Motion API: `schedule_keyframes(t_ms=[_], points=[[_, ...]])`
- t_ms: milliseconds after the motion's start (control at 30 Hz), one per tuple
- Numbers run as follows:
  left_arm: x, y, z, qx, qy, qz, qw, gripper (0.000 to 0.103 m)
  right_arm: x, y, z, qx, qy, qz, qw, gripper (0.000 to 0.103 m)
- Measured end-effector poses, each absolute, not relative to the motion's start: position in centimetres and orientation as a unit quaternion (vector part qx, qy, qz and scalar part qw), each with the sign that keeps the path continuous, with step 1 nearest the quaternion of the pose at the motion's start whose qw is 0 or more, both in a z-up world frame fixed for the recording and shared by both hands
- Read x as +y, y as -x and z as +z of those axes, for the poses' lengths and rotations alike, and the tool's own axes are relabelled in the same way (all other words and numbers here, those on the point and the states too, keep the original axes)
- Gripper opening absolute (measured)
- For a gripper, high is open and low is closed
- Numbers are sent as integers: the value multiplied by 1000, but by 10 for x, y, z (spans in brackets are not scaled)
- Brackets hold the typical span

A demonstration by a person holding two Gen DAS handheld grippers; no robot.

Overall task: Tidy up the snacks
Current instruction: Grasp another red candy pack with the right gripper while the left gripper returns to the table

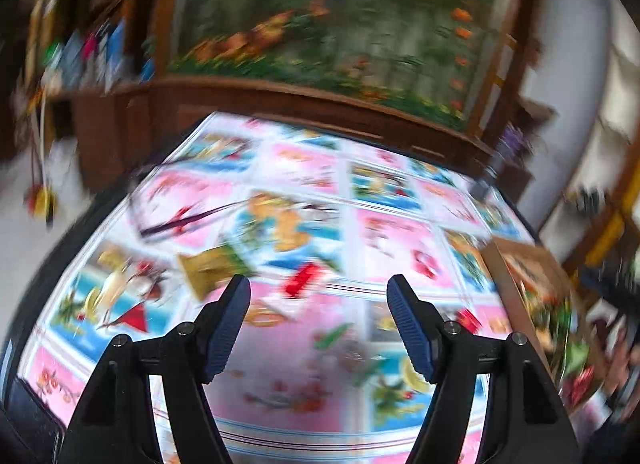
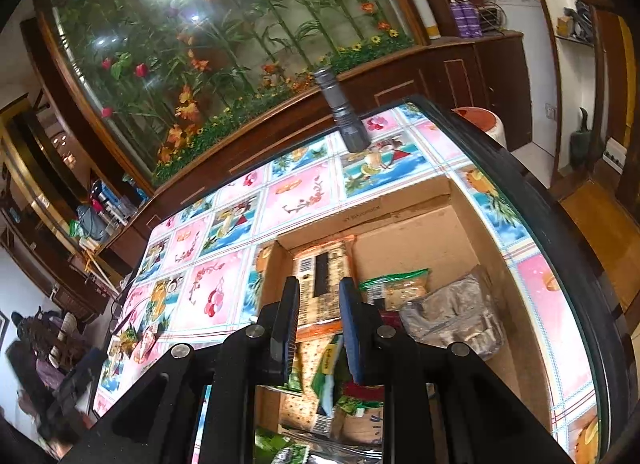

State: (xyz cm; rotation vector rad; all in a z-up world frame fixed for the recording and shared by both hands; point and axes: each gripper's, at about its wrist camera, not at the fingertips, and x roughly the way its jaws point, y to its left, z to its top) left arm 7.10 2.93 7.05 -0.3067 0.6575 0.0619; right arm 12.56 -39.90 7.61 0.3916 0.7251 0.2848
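1. Through the left wrist camera everything I see is smeared with blur. My left tongs [image 1: 319, 296] stand spread, blue pads [image 1: 410, 328] well apart with nothing between them, hanging over the table [image 1: 360, 384] and its pink and blue picture cloth.
2. On that cloth, just beyond the left finger, lie a yellowish snack packet [image 1: 210, 270] and a small red one [image 1: 302, 279]; a dark-tipped red packet [image 1: 180, 219] sits further up and left. I cannot read any of them.
3. At the right edge of the same view is the cardboard box [image 1: 508, 292], with green and red snack packs [image 1: 560, 328] blurred inside.
4. The right wrist camera is sharp. My right tongs [image 2: 319, 286] are nearly pressed together, leaving a narrow gap, and I see nothing pinched; they hover above the open cardboard box [image 2: 472, 207] in the lower middle.
5. Inside the box, a barcoded cracker packet [image 2: 324, 276] lies straight ahead of the tips, a green-topped bag [image 2: 400, 284] to its right, a silvery foil bag [image 2: 456, 316] further right, more green packs [image 2: 340, 384] below.
6. A grey flashlight [image 2: 340, 111] stands on the table's far edge, upper centre.
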Motion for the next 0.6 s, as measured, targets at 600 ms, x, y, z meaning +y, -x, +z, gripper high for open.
schedule_keyframes(t_ms=[600], points=[[43,-72,71,351,149,48,923,58,-220,-134,16,512,-172,184,821,53]])
